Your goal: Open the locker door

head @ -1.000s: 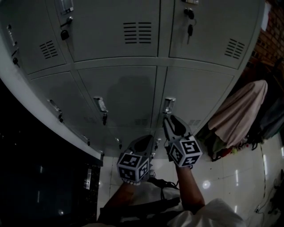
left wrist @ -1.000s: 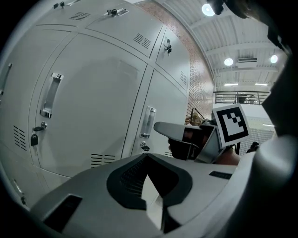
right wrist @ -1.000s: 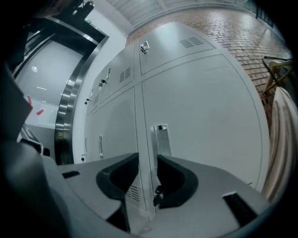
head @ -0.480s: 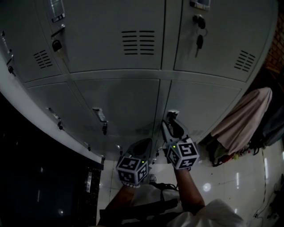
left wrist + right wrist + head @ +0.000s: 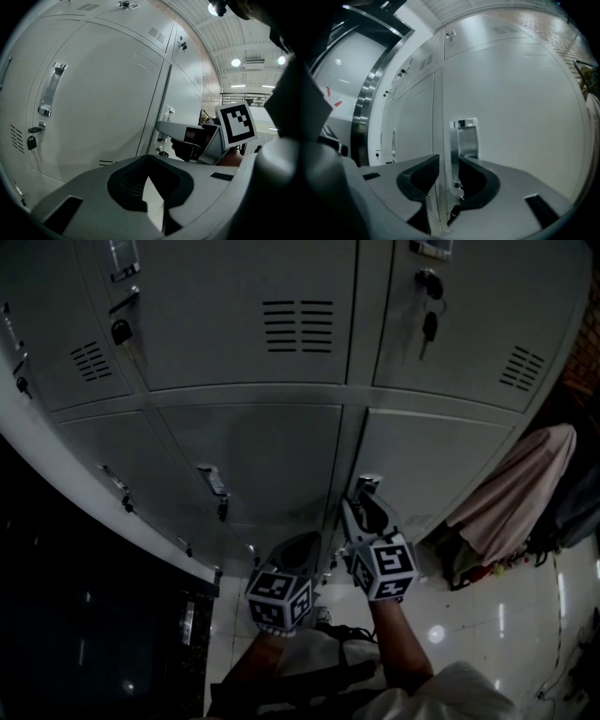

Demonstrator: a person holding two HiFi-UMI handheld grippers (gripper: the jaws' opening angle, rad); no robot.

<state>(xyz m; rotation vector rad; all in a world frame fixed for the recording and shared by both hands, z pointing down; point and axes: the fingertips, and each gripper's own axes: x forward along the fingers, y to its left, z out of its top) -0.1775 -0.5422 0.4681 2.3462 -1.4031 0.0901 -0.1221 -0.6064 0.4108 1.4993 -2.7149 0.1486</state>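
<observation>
The grey lower locker door (image 5: 422,451) stands closed, with a chrome handle (image 5: 367,485) at its left edge. My right gripper (image 5: 362,508) reaches up to that handle's lower end. In the right gripper view the jaws (image 5: 449,161) stand close together about the left edge of the handle (image 5: 465,136), shut on it. My left gripper (image 5: 312,540) hangs just left of and below the right one, shut and holding nothing (image 5: 150,159). From the left gripper view, the right gripper (image 5: 164,127) shows under the same handle (image 5: 168,111).
The neighbouring door has its own handle (image 5: 214,482) and lock. Keys (image 5: 429,326) hang in an upper locker's lock, and a padlock (image 5: 120,332) hangs at upper left. A pale cloth (image 5: 516,488) is draped at the right, over a glossy floor (image 5: 459,615).
The right gripper has crept up onto the handle's lower end. The left gripper has hardly moved. The door has not moved.
</observation>
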